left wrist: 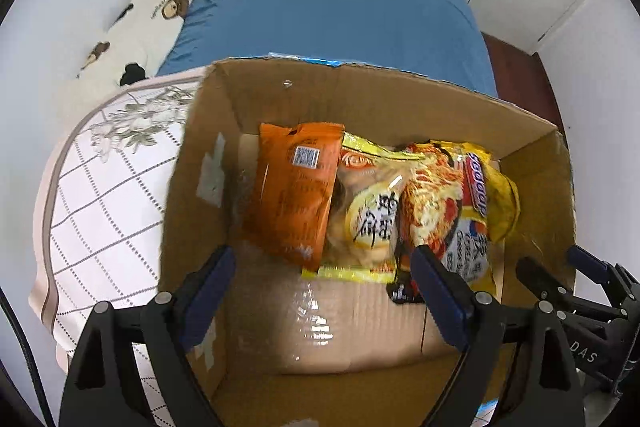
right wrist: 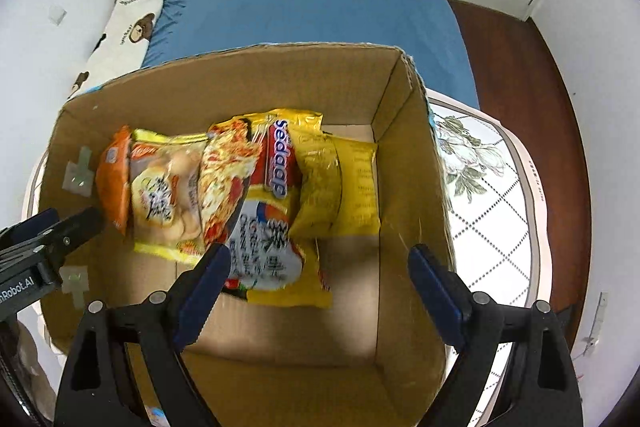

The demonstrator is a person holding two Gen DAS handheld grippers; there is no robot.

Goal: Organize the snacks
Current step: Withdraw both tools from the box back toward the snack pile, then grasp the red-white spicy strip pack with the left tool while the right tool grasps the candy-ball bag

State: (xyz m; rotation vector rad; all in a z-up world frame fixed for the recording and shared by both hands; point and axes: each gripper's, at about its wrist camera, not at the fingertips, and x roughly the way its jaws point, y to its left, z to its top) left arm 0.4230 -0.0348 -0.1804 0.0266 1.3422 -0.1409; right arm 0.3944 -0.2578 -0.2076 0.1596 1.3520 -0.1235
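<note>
We are hovering both grippers over the cardboard box point(left wrist: 372, 95), the left gripper point(left wrist: 324, 291) and the right gripper point(right wrist: 320, 291) each with jaws apart and empty. Left to right inside are lying an orange packet point(left wrist: 292, 187), a yellow snack bag point(left wrist: 368, 215), a Sedaap noodle packet point(right wrist: 260, 203) and a plain yellow packet point(right wrist: 352, 187). We judge a drop is just finishing; next calls for fetching another snack.

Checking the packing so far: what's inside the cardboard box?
The cardboard box holds an orange packet, a biscuit bag, a Sedaap noodle pack and a plain yellow pack. Anything beneath them is hidden.
</note>
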